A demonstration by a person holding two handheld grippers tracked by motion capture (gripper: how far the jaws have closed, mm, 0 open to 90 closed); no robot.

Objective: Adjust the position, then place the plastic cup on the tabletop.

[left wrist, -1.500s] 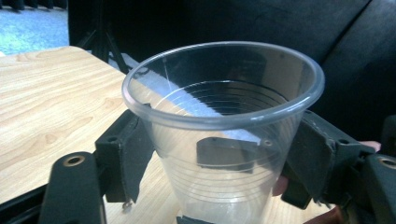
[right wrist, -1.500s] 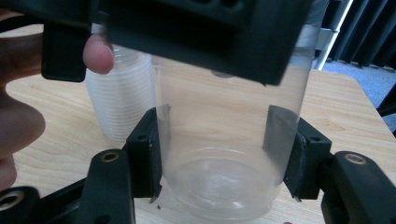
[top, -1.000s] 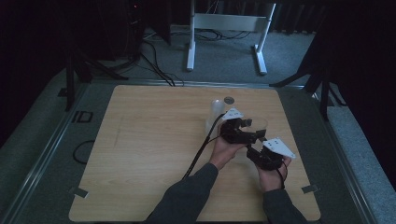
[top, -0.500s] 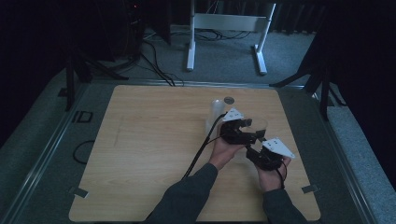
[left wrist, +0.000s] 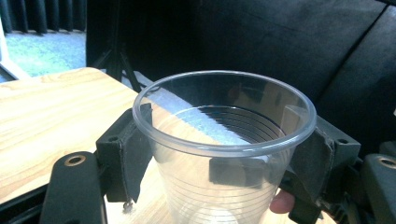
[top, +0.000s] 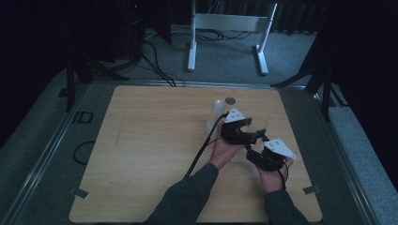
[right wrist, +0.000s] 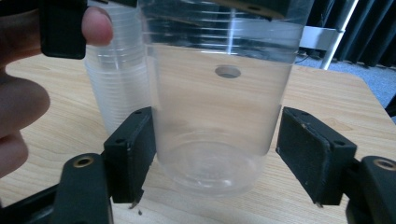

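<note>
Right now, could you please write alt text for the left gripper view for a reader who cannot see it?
A clear plastic cup, seen from just above its open rim, sits clamped between the left gripper's two black jaws. Beneath it lies a light wooden table, with dark curtains behind, and a fingertip peeks in at the lower right.

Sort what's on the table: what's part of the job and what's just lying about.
In the job:
- cup, clamped near its rim by the left gripper
- right gripper, jaws open either side of the cup's base
- stack of cups just behind it

Lying about:
- dark round spot at the table's far edge
- white frame on the floor beyond
</note>
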